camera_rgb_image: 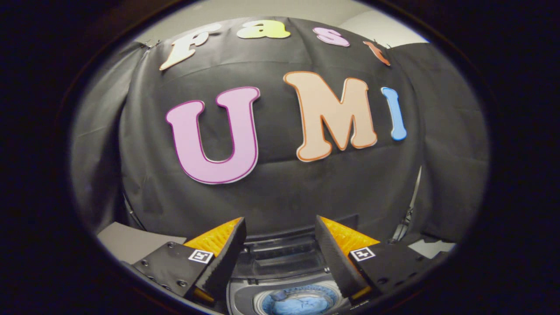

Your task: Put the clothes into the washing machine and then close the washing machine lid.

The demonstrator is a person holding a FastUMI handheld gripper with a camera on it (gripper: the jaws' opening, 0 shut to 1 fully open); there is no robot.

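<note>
Black cloth (280, 192) is hanging as the booth's wall beyond the jaws, with a pale wall (271, 11) showing above it. A grey surface (131, 240), perhaps the bench, is lying beside the left finger. The gripper (280, 245) is hovering above the washing machine (284, 262), pointing forward at the cloth. Its 2 jaws are standing wide apart and are holding nothing. Between and below them the machine's lid is standing open, and blue clothes (302, 302) are lying in the round drum (262, 302).
</note>
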